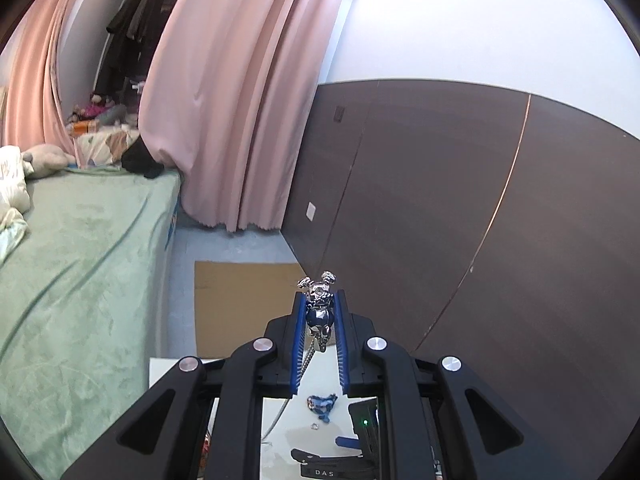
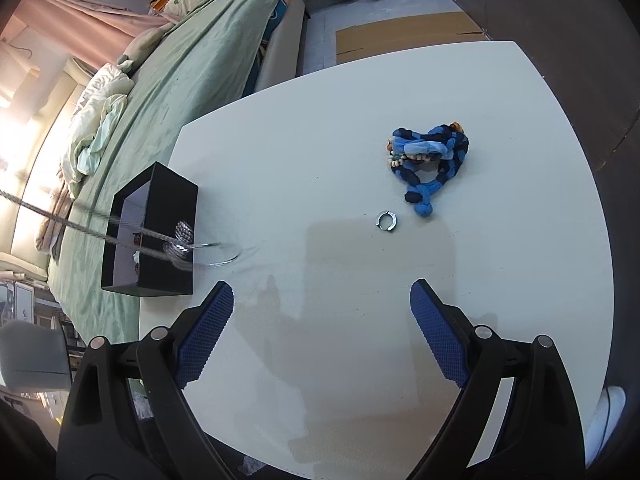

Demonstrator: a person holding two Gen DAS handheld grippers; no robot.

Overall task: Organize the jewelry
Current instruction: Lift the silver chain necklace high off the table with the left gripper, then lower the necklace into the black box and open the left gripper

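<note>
Though raised, L fingers (image 1: 320, 300) w/ pendant (image 1: 319, 306)

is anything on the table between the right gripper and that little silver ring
Nothing visible. The right gripper hangs open over bare white table, and the silver ring lies ahead of it in the clear. The blue braided bracelet sits beyond the ring, and the black box is off to the side.
</note>
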